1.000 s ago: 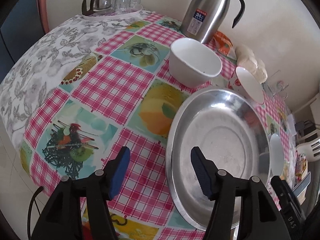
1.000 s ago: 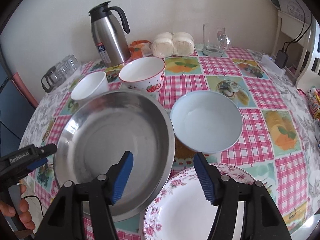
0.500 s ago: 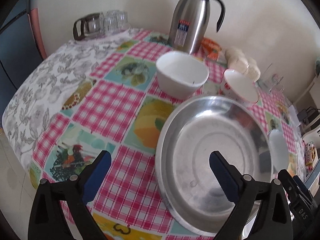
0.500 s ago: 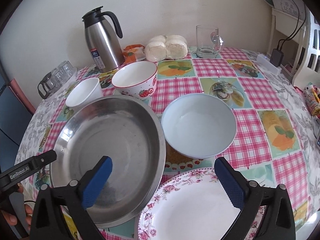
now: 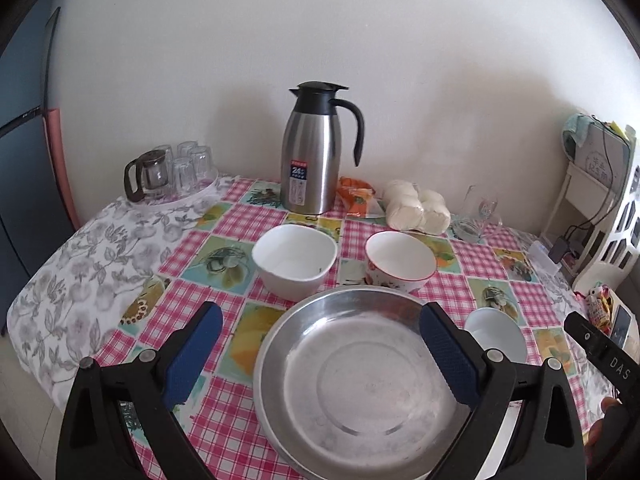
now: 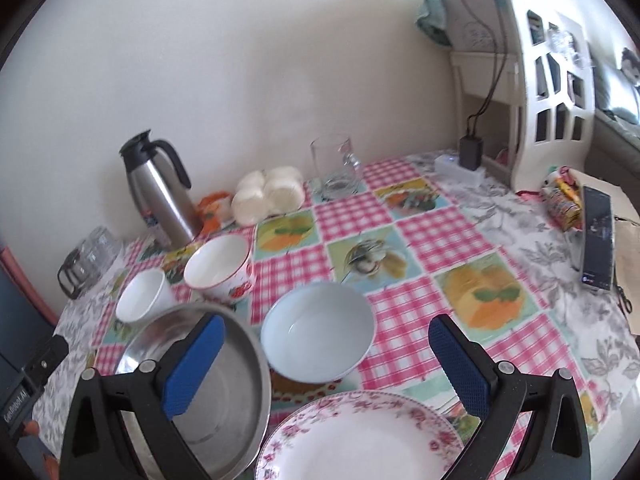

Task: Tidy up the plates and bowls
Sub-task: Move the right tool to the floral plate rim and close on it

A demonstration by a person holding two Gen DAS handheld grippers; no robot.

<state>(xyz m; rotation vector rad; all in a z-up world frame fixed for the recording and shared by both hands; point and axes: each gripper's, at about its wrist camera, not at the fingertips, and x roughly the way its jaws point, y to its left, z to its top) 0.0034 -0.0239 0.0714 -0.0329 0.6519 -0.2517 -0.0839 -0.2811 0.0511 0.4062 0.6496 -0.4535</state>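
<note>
Between the blue-padded black fingers (image 5: 448, 354) of the left gripper (image 5: 320, 354) lies a silver steel plate (image 5: 360, 384); beyond it stand a plain white bowl (image 5: 295, 261) and a red-rimmed strawberry bowl (image 5: 400, 260). The tabletop (image 5: 256, 216) wears pink gingham with fruit pictures, grey floral at the edge. Between the right gripper's (image 6: 324, 364) fingers sit a pale blue bowl (image 6: 318, 338) and a white pink-flowered plate (image 6: 360, 440)

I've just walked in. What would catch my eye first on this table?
A big shiny steel pan sits nearest, between wide-open blue-padded jaws. Behind it stand two white bowls and a tall steel thermos jug by the wall. In the right view, a pale blue bowl lies beyond a flowered plate.
</note>
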